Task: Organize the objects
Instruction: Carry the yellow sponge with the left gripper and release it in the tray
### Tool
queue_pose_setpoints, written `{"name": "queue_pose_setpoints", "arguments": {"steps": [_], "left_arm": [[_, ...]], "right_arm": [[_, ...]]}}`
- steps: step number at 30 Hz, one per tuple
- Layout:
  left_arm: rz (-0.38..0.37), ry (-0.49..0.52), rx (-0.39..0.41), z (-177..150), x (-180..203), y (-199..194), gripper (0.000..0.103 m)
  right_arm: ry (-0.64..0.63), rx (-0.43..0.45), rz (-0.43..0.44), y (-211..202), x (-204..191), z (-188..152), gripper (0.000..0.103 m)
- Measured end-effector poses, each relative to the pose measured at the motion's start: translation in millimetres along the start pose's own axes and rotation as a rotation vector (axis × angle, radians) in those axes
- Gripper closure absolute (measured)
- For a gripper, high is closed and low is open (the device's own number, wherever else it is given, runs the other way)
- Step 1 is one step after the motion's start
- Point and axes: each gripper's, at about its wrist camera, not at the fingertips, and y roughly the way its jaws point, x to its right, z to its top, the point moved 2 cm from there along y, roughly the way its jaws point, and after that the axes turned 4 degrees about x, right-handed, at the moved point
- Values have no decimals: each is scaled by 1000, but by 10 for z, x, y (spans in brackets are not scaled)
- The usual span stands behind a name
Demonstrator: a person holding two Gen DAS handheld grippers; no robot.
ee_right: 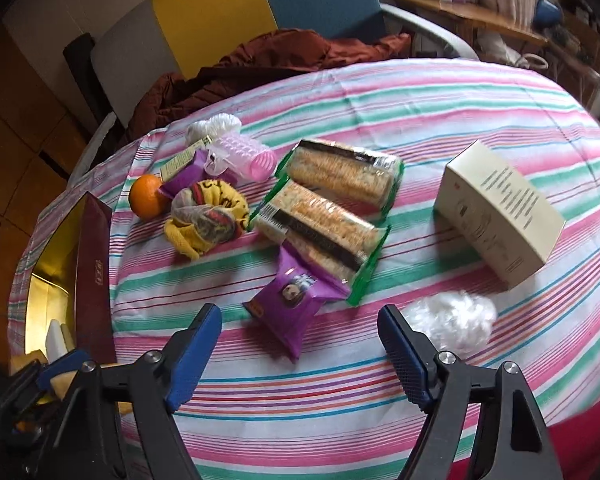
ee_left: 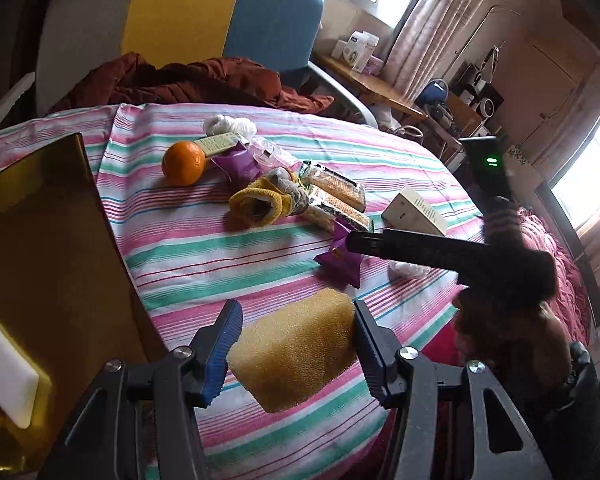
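Observation:
My left gripper [ee_left: 296, 320] is shut on a yellow sponge [ee_left: 296, 356], which hangs above the striped tablecloth [ee_left: 204, 264] beside an open gold-lined box [ee_left: 40, 220]. A white block [ee_left: 8, 372] lies inside that box. My right gripper [ee_right: 300, 316] is open and hovers over a purple snack packet [ee_right: 292, 308] that lies flat on the cloth; its pads stand apart from the packet. In the left wrist view one black finger of the right gripper reaches over the same purple packet [ee_left: 340, 258].
On the cloth lie an orange [ee_right: 148, 196], a yellow sock bundle [ee_right: 208, 216], two cracker packs [ee_right: 324, 224], a pink curler [ee_right: 240, 158], a cream carton [ee_right: 500, 216], a white tuft [ee_right: 452, 324] and a second purple packet [ee_right: 184, 178]. A chair with a brown jacket [ee_right: 268, 60] stands behind.

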Motion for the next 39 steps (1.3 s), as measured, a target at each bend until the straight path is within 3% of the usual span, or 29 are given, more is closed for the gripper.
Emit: {"name": "queue_pose_setpoints", "arguments": {"steps": [6, 9, 11, 13, 20, 26, 29, 31, 34, 36, 39], "left_arm": [[0, -9, 52, -26, -67, -272, 47], [9, -13, 78, -43, -130, -400, 47], [15, -27, 93, -55, -208, -493, 47], [19, -46, 106, -64, -279, -576, 47], [90, -138, 204, -22, -702, -998, 47], [211, -233, 285, 43, -1279, -1360, 47], [244, -268, 323, 29, -1499, -1530, 47], [252, -277, 340, 1, -1585, -1617, 47], [260, -303, 351, -29, -1708, -1689, 47], [260, -311, 352, -54, -1737, -1710, 47], [265, -316, 353, -87, -1759, -1718, 47]], "right_arm": [[108, -68, -40, 270, -80, 63, 31], [114, -99, -90, 464, -101, 38, 51], [105, -87, -94, 490, -112, 0, 53], [110, -64, -72, 413, -126, -18, 61], [-38, 50, 28, -59, -478, -132, 64], [-205, 123, 156, -404, -1164, -162, 72], [-297, 165, 143, -460, -1498, -151, 73], [-237, 160, 155, -453, -1446, -95, 72], [-174, 153, 72, -405, -1240, -45, 70], [-102, 120, 33, -326, -1035, -37, 61], [-39, 87, -23, -191, -772, -26, 60]]}}
